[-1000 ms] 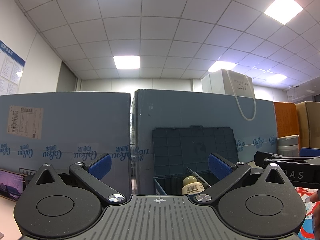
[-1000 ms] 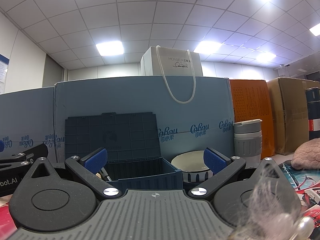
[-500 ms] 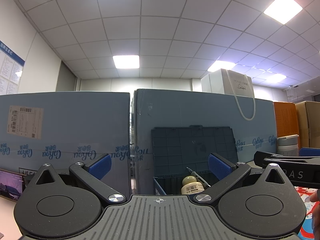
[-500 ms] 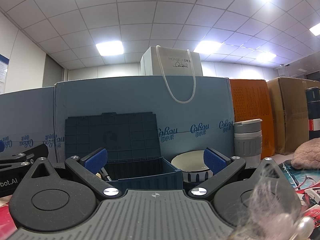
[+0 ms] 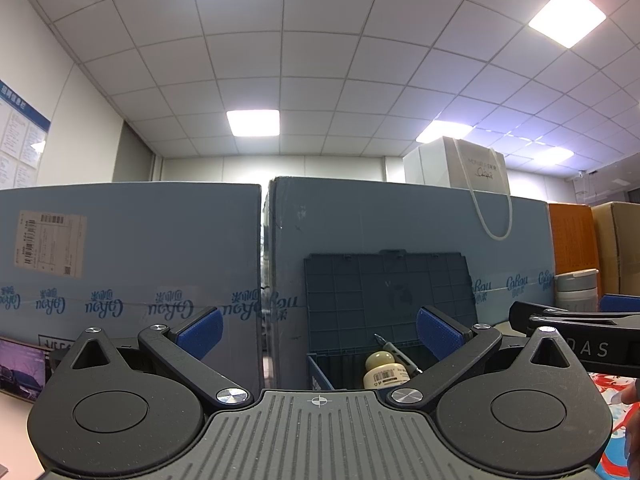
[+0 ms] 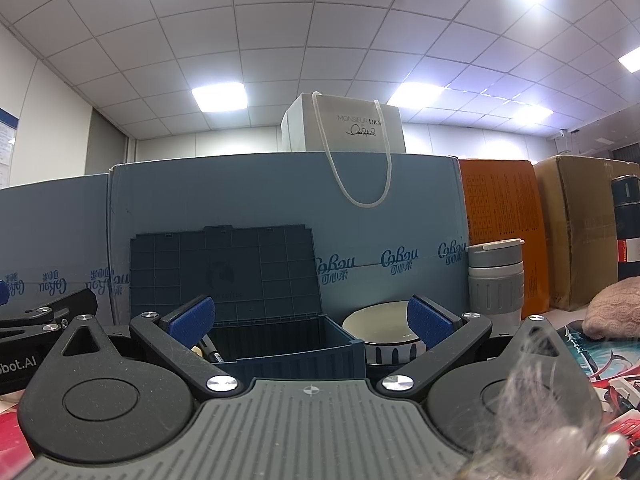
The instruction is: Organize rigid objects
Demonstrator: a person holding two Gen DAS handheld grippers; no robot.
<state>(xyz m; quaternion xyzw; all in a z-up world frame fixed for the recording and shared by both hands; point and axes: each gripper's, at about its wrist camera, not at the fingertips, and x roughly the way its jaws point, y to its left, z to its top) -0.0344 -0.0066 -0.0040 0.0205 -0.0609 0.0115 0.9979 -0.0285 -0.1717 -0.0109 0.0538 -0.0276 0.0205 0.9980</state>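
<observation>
A dark blue storage box [image 5: 318, 372] [image 6: 288, 348] stands ahead with its lid [image 5: 388, 304] [image 6: 224, 276] raised against the blue cartons. Inside it a cream bottle [image 5: 385, 370] with a barcode label and a pen [image 5: 394, 354] show. My left gripper [image 5: 318, 328] is open and empty, just short of the box. My right gripper [image 6: 310, 316] is open too, nothing between its blue pads, facing the box's right corner and a white bowl [image 6: 380, 334] beside it. Each gripper's body shows at the edge of the other's view.
Tall blue cartons [image 5: 132, 256] wall off the back, with a white gift bag [image 6: 348, 132] on top. A grey lidded cup [image 6: 496, 280], an orange box [image 6: 500, 236], a brown carton [image 6: 576, 232], a dark flask [image 6: 626, 224] and a pink knitted item [image 6: 612, 316] stand to the right. A phone [image 5: 22, 364] lies left.
</observation>
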